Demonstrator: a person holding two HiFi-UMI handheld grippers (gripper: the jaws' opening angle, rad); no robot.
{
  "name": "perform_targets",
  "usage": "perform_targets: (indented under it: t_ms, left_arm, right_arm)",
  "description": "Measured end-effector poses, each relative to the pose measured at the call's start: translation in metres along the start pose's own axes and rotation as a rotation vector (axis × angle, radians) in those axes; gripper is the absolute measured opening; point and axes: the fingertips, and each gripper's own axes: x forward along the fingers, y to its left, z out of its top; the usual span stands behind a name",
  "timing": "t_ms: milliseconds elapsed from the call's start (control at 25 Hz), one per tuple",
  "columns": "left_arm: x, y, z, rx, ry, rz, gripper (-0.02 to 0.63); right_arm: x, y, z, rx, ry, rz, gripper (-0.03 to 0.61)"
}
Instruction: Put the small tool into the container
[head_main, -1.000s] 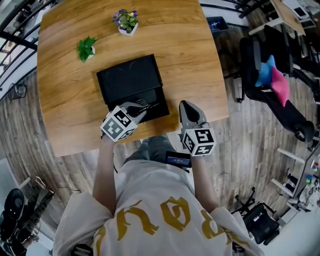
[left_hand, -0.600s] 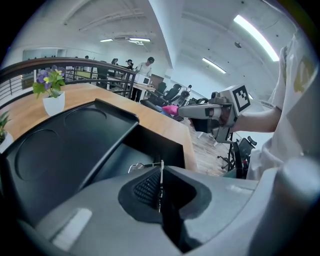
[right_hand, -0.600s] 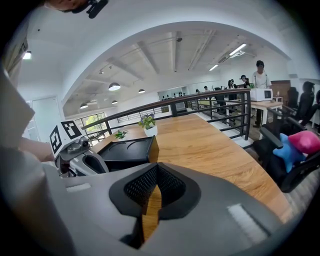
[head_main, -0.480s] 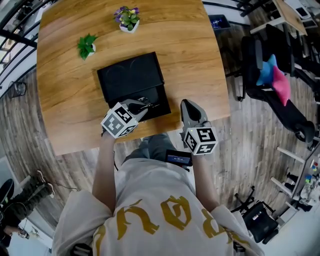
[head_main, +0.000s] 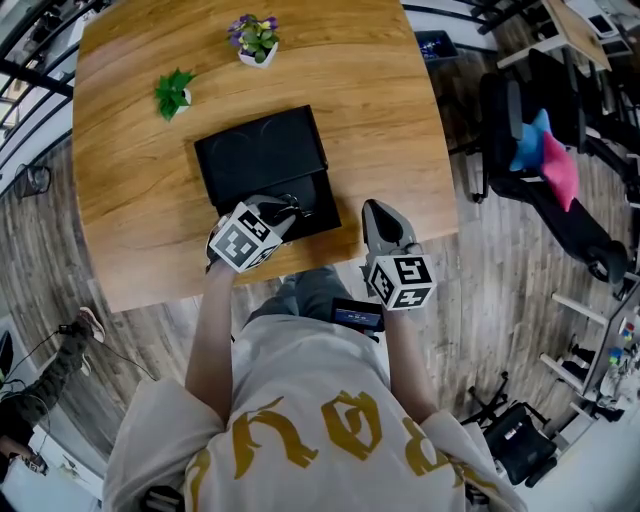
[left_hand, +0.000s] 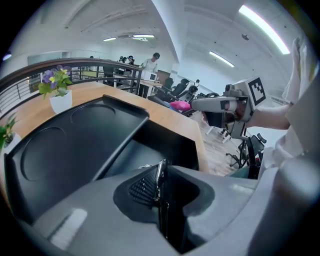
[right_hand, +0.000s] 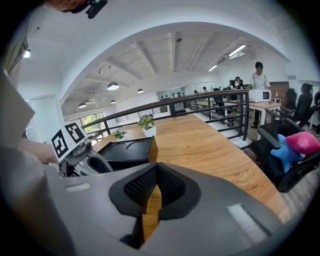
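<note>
Your right gripper (right_hand: 156, 172): jaws pressed together, nothing between them. A sliver of the wooden table (right_hand: 210, 142) shows through the slot below the pads. At frame left is your left gripper (right_hand: 92, 159) with its marker cube, at the near end of the black container (right_hand: 127, 148). Beyond the container stand two potted plants, one in a white pot (right_hand: 149, 131) and a smaller green one (right_hand: 119, 134). A black railing (right_hand: 200, 107) runs behind the table. Far right, a blue and pink soft toy (right_hand: 295, 145) sits on a dark chair. A person (right_hand: 259, 75) stands in the background.

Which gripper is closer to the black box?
Left. The left hand-held gripper, holding the small tool, hangs over the black box; the right hand-held gripper is beside it, apart.
</note>
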Motion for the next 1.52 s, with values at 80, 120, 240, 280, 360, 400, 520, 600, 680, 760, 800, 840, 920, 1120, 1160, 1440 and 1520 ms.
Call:
perform_targets:
  t_ms: [80, 120, 240, 280, 360, 400, 520, 600, 680, 760, 800, 840, 920, 1120, 1160, 1440, 1520]
  left_arm:
    - [0.000, 0.001, -0.001, -0.002, 0.009, 0.008, 0.071]
    - [0.001, 0.002, -0.002, -0.001, 0.013, 0.019, 0.073]
    - [0.002, 0.004, -0.002, 0.005, 0.029, 0.049, 0.090]
    - [0.003, 0.004, -0.002, 0.008, 0.032, 0.058, 0.092]
    - [0.004, 0.004, 0.001, 0.035, 0.027, 0.080, 0.096]
    - [0.004, 0.004, 0.002, 0.059, 0.026, 0.097, 0.097]
    - [0.003, 0.003, -0.001, 0.116, 0.037, 0.149, 0.110]
    - [0.001, 0.004, -0.001, 0.136, 0.041, 0.179, 0.115]
    - [-0.001, 0.005, 0.000, 0.151, 0.037, 0.200, 0.118]
    - [-0.007, 0.005, 0.005, 0.156, 0.017, 0.212, 0.118]
    - [-0.011, 0.006, 0.008, 0.151, 0.002, 0.216, 0.118]
    - [-0.015, 0.006, 0.011, 0.145, -0.015, 0.219, 0.118]
    - [-0.024, 0.009, 0.019, 0.129, -0.053, 0.230, 0.118]
    - [-0.056, 0.007, 0.032, 0.051, -0.164, 0.257, 0.117]
    - [-0.063, 0.005, 0.034, 0.031, -0.187, 0.262, 0.118]
    - [-0.119, -0.003, 0.058, -0.065, -0.439, 0.326, 0.097]
    - [-0.139, -0.004, 0.067, -0.124, -0.569, 0.336, 0.077]
  right_arm:
    - [-0.001, 0.001, 0.002, -0.001, -0.003, -0.001, 0.025]
    - [-0.002, 0.002, 0.003, -0.002, -0.005, -0.001, 0.025]
    - [-0.004, 0.003, 0.006, -0.005, -0.011, 0.001, 0.025]
    - [-0.005, 0.003, 0.007, -0.006, -0.013, 0.002, 0.025]
    - [-0.007, 0.004, 0.009, -0.008, -0.019, 0.002, 0.025]
    - [-0.008, 0.005, 0.010, -0.010, -0.022, 0.002, 0.025]
    - [-0.012, 0.009, 0.012, -0.016, -0.035, 0.002, 0.025]
    - [-0.015, 0.010, 0.014, -0.022, -0.047, -0.002, 0.025]
    - [-0.021, 0.010, 0.016, -0.021, -0.059, -0.010, 0.025]
    - [-0.028, 0.010, 0.017, -0.014, -0.069, -0.018, 0.025]
    - [-0.031, 0.010, 0.016, -0.010, -0.073, -0.021, 0.025]
    - [-0.034, 0.010, 0.016, -0.009, -0.076, -0.024, 0.025]
    - [-0.038, 0.012, 0.016, -0.011, -0.083, -0.028, 0.025]
    - [-0.048, 0.025, 0.022, -0.022, -0.111, -0.018, 0.026]
    - [-0.050, 0.029, 0.025, -0.026, -0.117, -0.014, 0.025]
    - [-0.058, 0.053, 0.043, -0.076, -0.166, 0.010, 0.025]
    - [-0.062, 0.060, 0.047, -0.107, -0.185, 0.008, 0.025]
